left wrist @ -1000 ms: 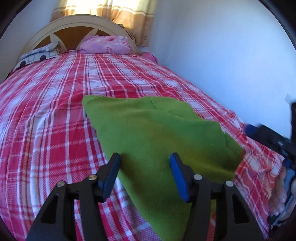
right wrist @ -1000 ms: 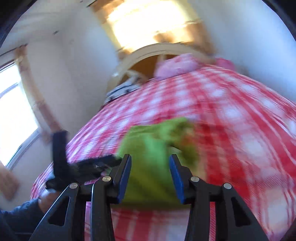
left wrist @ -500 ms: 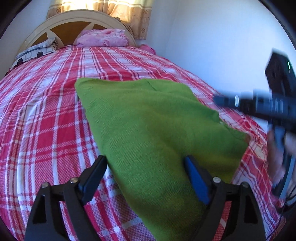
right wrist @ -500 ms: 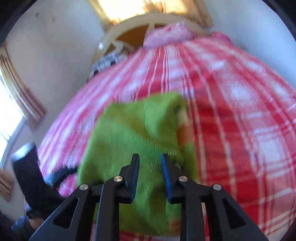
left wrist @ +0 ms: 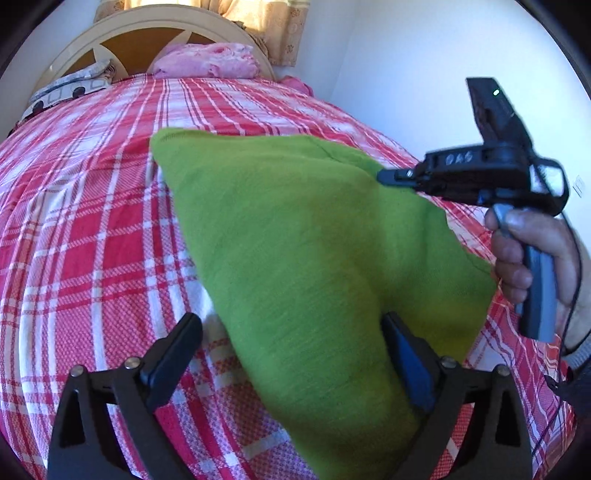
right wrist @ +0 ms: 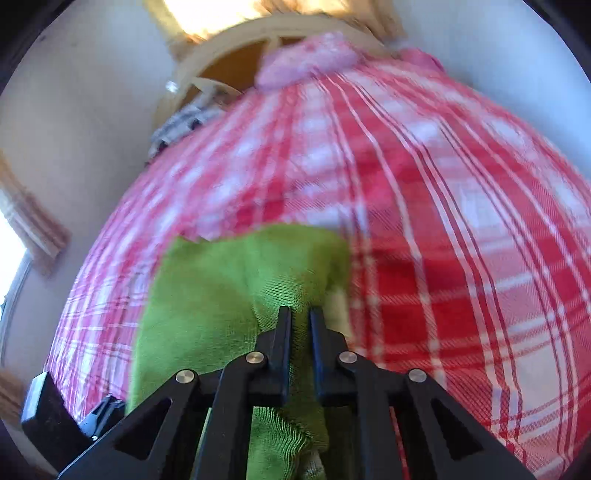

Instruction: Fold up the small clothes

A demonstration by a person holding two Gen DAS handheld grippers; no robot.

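A green knit garment (left wrist: 295,236) lies on the red and white checked bed (left wrist: 85,229). My left gripper (left wrist: 291,350) is wide open, its jaws on either side of the garment's near end, which rises between them. My right gripper (right wrist: 300,321) is shut on the green garment (right wrist: 221,291), pinching a raised fold of it. The right gripper also shows in the left wrist view (left wrist: 391,177), held by a hand over the garment's right side.
A cream headboard (left wrist: 155,26), a pink pillow (left wrist: 207,64) and a patterned pillow (left wrist: 66,86) are at the far end of the bed. A white wall (left wrist: 424,55) runs along the bed's right side. Curtains (left wrist: 273,26) hang behind.
My right gripper has closed on the green garment and moved over its right side. My left gripper has opened wider and come closer to the garment's near end.
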